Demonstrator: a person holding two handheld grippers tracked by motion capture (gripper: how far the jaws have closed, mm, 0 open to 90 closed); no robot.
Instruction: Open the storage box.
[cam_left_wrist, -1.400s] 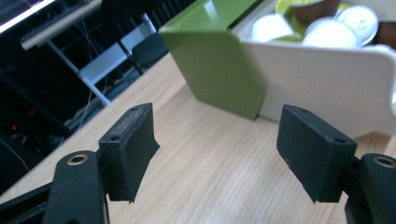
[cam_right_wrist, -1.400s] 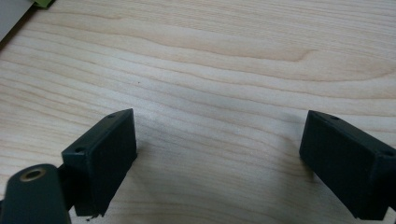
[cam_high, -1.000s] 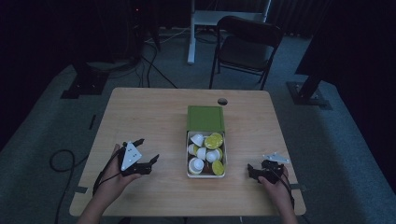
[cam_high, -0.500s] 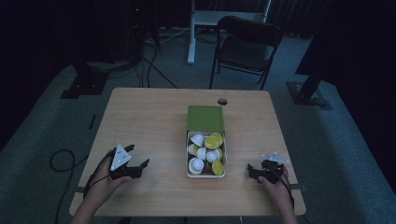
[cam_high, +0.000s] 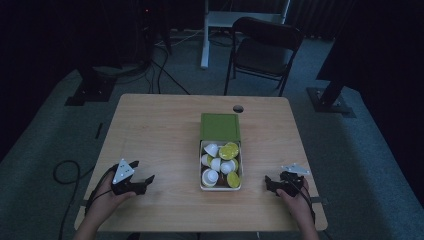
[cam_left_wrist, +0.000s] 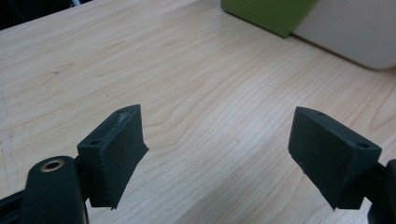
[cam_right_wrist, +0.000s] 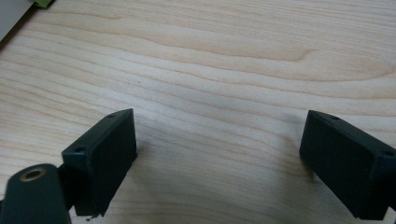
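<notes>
A white box (cam_high: 202, 172) with its green lid (cam_high: 220, 126) folded back sits at the middle of the wooden table (cam_high: 155, 130); several white and yellow-green capsules (cam_high: 225, 159) fill it. My left gripper (cam_high: 145, 182) rests low over the table's front left, jaws wide open and empty, pointing toward the box. In the left gripper view its fingers (cam_left_wrist: 114, 154) frame bare wood, with the green lid (cam_left_wrist: 268, 14) and white box wall (cam_left_wrist: 355, 32) far ahead. My right gripper (cam_high: 271, 184) sits at the front right, open and empty, its fingers (cam_right_wrist: 105, 156) just over the wood.
A round grommet hole (cam_high: 238, 108) lies near the table's far edge. A black folding chair (cam_high: 265, 50) and a white desk leg (cam_high: 204, 35) stand behind the table. Cables (cam_high: 65, 172) trail on the floor at the left.
My left gripper has drawn back toward the front left edge and sunk nearer the tabletop. The right gripper has stayed where it was.
</notes>
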